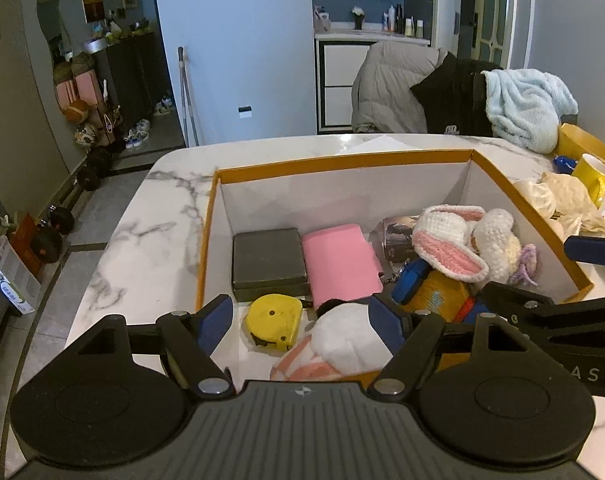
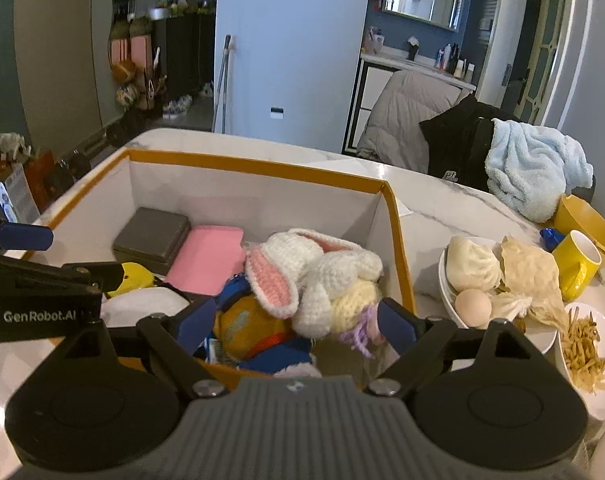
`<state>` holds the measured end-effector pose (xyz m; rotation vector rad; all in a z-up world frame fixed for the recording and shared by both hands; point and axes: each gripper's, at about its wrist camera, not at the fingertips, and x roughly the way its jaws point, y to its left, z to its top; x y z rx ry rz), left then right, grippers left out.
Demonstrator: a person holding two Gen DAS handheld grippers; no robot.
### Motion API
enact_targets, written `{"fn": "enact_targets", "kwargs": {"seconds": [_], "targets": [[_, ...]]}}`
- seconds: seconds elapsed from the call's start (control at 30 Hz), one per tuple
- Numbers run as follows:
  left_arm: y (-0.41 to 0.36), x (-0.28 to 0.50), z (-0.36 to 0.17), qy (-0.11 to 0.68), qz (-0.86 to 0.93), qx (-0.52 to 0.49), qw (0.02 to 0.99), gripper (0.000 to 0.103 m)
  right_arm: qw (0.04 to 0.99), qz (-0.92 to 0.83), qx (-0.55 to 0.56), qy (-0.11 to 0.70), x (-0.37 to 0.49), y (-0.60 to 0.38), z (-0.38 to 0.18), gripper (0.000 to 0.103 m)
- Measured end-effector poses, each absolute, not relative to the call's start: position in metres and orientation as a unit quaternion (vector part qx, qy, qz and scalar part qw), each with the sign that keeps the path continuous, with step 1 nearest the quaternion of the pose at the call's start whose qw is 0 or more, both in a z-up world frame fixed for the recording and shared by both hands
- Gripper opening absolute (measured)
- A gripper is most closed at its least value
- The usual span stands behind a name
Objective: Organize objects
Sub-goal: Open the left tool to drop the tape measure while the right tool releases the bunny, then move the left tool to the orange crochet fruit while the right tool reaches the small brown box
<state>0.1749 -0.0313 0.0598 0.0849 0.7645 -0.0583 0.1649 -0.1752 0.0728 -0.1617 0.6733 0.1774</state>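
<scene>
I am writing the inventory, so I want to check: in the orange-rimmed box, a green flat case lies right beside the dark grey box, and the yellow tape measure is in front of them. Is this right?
Not quite: the flat case is pink, not green, as the left wrist view shows. It does lie right beside the dark grey box in the orange-rimmed box, with the yellow tape measure in front of them.

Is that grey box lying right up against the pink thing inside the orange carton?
Touching. The left wrist view shows the grey box and the pink case side by side on the carton floor, long edges meeting with no white floor between them.

Orange-rimmed box (image 1: 342, 159), pink pad (image 1: 340, 262)
</scene>
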Motion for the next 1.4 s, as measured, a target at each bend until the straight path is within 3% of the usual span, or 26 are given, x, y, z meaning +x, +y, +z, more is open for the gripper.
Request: {"fn": "enact_targets", "kwargs": {"seconds": [0.37,0.97,1.07,1.3,1.33,1.4], "targets": [[-0.022,0.130,0.054,0.358,-0.042,0.021,0.933,0.089,0.945,0.108,-0.051,0.303,0.112,-0.179,0.070,0.092],[0.011,0.094,-0.017,0.382,-0.028,-0.028,0.923,0.089,0.937,0.122,0.000,0.328,0.081,-0.166,-0.008,0.092],[0.013,0.092,-0.019,0.382,-0.024,-0.024,0.924,0.089,0.934,0.128,0.023,0.332,0.087,-0.162,-0.016,0.071],[0.011,0.091,-0.022,0.381,-0.033,-0.020,0.924,0.089,0.936,0.115,0.037,0.331,0.095,-0.160,-0.035,0.068],[0.009,0.092,-0.022,0.381,-0.034,-0.017,0.924,0.089,0.936,0.113,0.037,0.332,0.096,-0.161,-0.036,0.065],[0.006,0.094,-0.024,0.382,-0.036,-0.013,0.923,0.089,0.937,0.114,0.038,0.328,0.096,-0.163,-0.038,0.050]]}}
